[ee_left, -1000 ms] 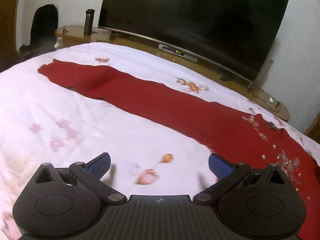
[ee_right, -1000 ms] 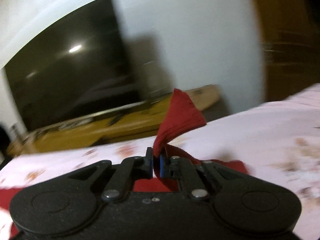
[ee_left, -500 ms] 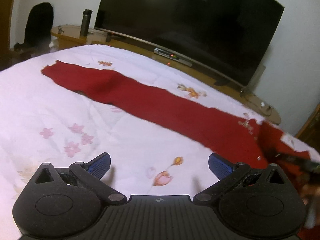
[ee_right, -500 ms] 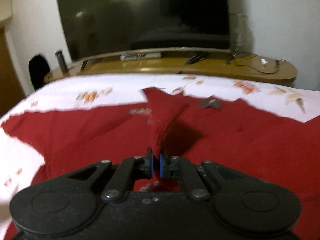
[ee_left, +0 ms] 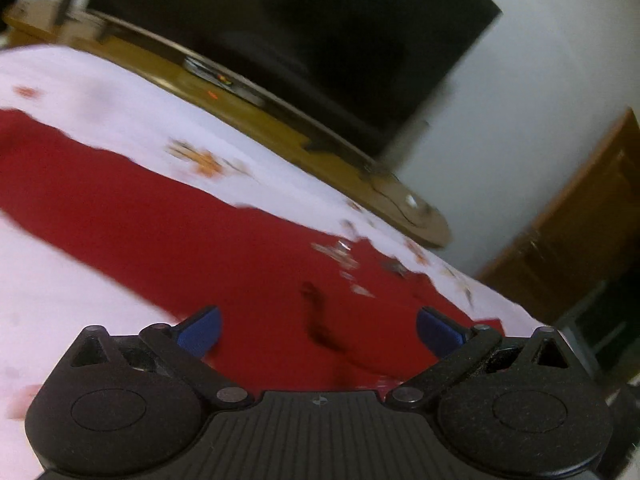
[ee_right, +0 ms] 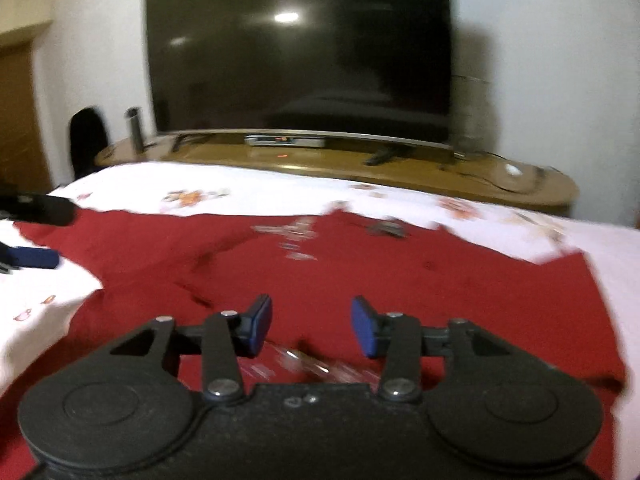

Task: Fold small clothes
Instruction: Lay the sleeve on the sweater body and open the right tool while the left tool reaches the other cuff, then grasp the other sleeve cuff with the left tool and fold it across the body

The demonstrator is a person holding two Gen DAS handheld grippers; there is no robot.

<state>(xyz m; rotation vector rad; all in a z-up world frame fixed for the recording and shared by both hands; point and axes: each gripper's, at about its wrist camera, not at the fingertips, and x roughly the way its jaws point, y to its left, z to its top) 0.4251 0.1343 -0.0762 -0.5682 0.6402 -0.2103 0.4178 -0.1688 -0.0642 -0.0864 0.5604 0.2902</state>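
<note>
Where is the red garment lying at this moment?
The red garment lies spread flat on the white floral bedcover, in front of the television. In both wrist views it lies just beyond the open jaws.

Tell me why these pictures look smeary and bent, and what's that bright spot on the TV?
Left wrist view: motion blur smears the red garment and bedspread; fisheye curves the TV. Right wrist view: milder blur; the spot is a lamp's glare on the screen.
</note>
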